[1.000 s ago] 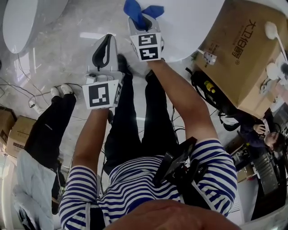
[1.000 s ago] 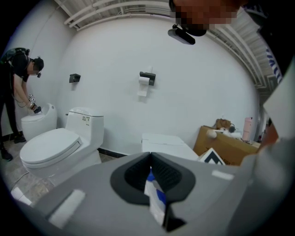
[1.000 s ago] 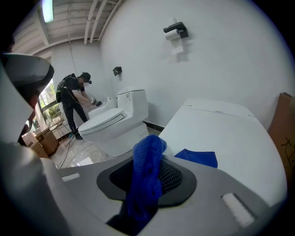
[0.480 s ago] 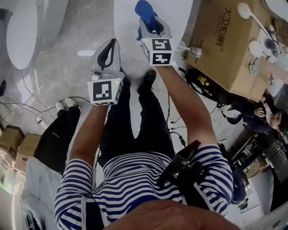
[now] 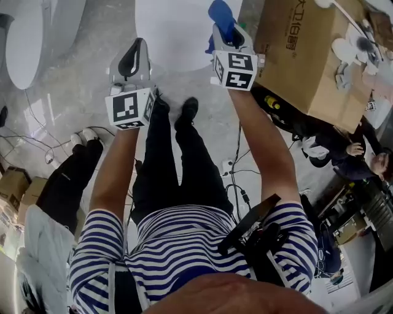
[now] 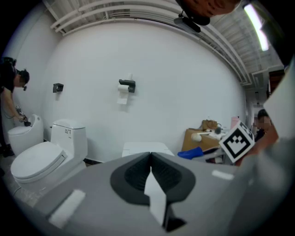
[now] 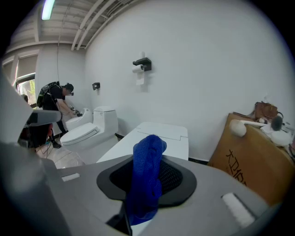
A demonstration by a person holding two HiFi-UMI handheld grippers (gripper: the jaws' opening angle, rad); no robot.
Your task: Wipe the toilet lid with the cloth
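The white toilet lid (image 5: 175, 30) lies ahead of me, also seen in the right gripper view as a closed toilet (image 7: 154, 138) with its tank against the wall. My right gripper (image 5: 228, 32) is shut on a blue cloth (image 7: 146, 177), which sticks up out of the jaws and hangs in the air near the lid's right edge. The cloth (image 5: 221, 15) does not touch the lid. My left gripper (image 5: 133, 58) hovers to the left of the lid, and in its own view this left gripper (image 6: 150, 154) is shut with nothing in it.
A large cardboard box (image 5: 307, 55) with brushes on top stands close to the right of the toilet. A second toilet (image 6: 39, 159) sits to the left, and a person (image 7: 57, 99) bends over a third further off. Cables (image 5: 236, 165) run over the floor by my feet.
Both grippers have drifted apart and further out from me. The cloth was over the lid's middle and is now by its right edge, close to the box.
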